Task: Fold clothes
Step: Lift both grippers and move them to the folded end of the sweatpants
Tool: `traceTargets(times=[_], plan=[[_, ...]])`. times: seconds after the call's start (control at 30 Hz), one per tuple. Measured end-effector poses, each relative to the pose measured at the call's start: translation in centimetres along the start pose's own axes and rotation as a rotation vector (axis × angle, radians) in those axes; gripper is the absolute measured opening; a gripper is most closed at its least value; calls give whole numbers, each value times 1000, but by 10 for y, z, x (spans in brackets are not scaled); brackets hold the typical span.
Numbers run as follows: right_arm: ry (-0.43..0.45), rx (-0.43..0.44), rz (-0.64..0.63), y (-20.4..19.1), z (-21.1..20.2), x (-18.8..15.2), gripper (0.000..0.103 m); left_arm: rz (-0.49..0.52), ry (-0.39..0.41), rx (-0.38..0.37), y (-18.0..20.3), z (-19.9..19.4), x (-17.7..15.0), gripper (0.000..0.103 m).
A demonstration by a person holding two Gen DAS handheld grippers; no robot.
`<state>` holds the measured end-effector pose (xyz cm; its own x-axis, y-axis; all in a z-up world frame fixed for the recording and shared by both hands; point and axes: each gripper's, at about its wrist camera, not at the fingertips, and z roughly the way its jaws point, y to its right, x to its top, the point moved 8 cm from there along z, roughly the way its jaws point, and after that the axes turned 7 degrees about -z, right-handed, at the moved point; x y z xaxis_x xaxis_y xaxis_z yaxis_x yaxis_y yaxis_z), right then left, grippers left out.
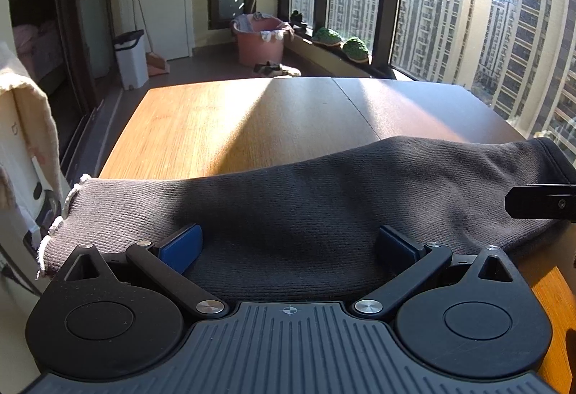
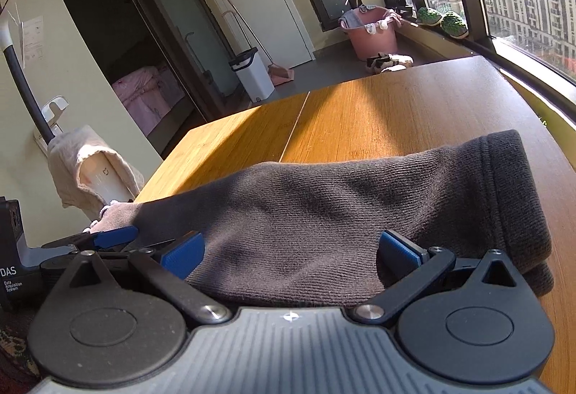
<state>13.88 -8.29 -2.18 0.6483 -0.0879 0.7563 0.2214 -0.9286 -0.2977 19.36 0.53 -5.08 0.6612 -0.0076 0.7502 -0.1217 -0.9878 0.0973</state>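
Grey ribbed-knit garment (image 1: 306, 192) lies folded on our wooden table (image 1: 216, 120); its left hem is frayed. Left gripper (image 1: 288, 244) and right gripper (image 2: 289, 250) hover level, jaws spread wide, grasping nothing.

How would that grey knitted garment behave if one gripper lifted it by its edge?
The grey knitted garment would probably droop: it already sags in soft folds on the wooden table. Its ribbed knit looks grippy, so it should not slip easily. Pushed, it would likely bunch up.

Sweater (image 1: 306, 199) across table's (image 1: 223, 120) near edge, seemingly.

Left tool (image 1: 288, 244) and right tool (image 2: 289, 250) both spread wide.
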Motion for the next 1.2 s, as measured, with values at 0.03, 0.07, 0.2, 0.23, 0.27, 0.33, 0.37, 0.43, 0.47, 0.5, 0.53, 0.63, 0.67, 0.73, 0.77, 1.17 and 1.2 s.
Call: traceTargets(times=[0.03,0.07,0.2,0.23,0.27,0.33,0.37,0.43,0.47,0.5,0.53,0.63,0.67,0.73,0.77,1.17,1.2], plan=[[-10,-20,-24,-4,2,0,103,-9,0,5,0,0,0,103],[-21,-40,-49,-8,4,-1,103,-14,0,9,0,1,1,103],[4,-88,-51,-12,6,-1,103,-13,1,12,1,0,0,103],[13,-98,-47,-12,6,-1,103,-13,1,12,1,1,0,103],[31,-102,-27,-11,6,-1,103,-13,0,12,1,1,-1,103],[111,-74,94,-1,1,-1,103,-13,-2,12,1,1,-1,103],[143,-58,146,5,-2,0,103,-12,-4,10,0,1,0,103],[149,-38,177,12,-8,3,103,-11,-10,1,-1,1,0,103],[151,-44,176,15,-13,5,103,-14,-14,-5,-2,-1,1,103],[162,-85,152,20,-20,9,102,-23,-19,-9,-2,-4,2,103],[175,-146,115,27,-29,11,98,-41,-18,-29,-1,-10,6,103],[177,-276,89,60,-54,16,66,-57,53,-145,21,-38,27,103],[156,-286,127,73,-58,15,58,-51,72,-175,30,-45,34,103],[121,-314,191,93,-61,10,48,-9,71,-239,59,-49,40,103],[108,-332,214,101,-62,7,48,10,55,-265,72,-48,40,103],[109,-321,228,100,-63,-14,45,-74,-60,-322,69,-10,22,89],[117,-315,238,101,-64,-14,45,-95,-73,-327,66,-6,22,88]])
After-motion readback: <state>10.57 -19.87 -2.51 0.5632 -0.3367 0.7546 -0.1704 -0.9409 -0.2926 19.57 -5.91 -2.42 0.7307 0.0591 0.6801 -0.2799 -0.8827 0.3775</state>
